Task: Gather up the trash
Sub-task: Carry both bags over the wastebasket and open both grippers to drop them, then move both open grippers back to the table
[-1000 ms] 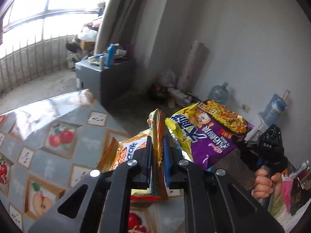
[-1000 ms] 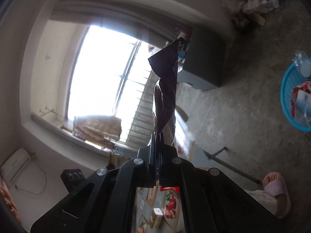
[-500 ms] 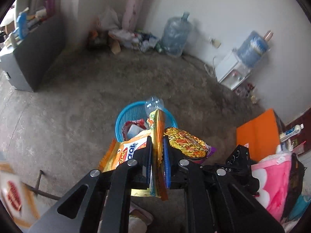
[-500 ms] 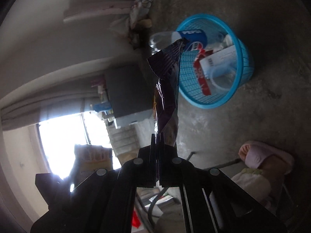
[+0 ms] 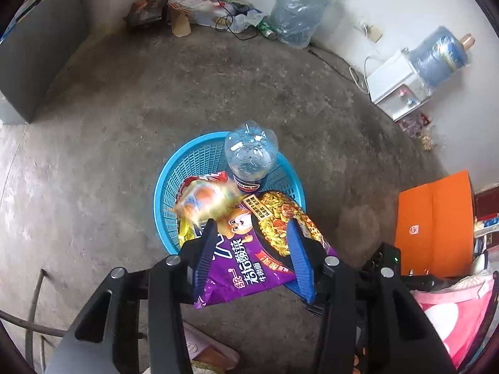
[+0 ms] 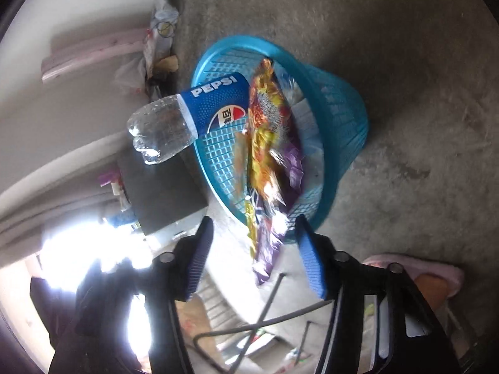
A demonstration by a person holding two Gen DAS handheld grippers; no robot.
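We note left gripper (image 5: 251,249) over blue mesh basket (image 5: 174,168), jaws just parted, pads clear of purple noodle packet (image 5: 249,265), which lies loose across near rim. Orange snack wrapper (image 5: 202,199), blurred, sits at basket mouth beside Pepsi bottle (image 5: 251,155) standing base-up inside. Right gripper (image 6: 252,255) likewise just opened, gripping nothing; packet (image 6: 268,237) hangs between its pads, untouched. Basket (image 6: 343,99) rests on concrete floor (image 5: 124,93).
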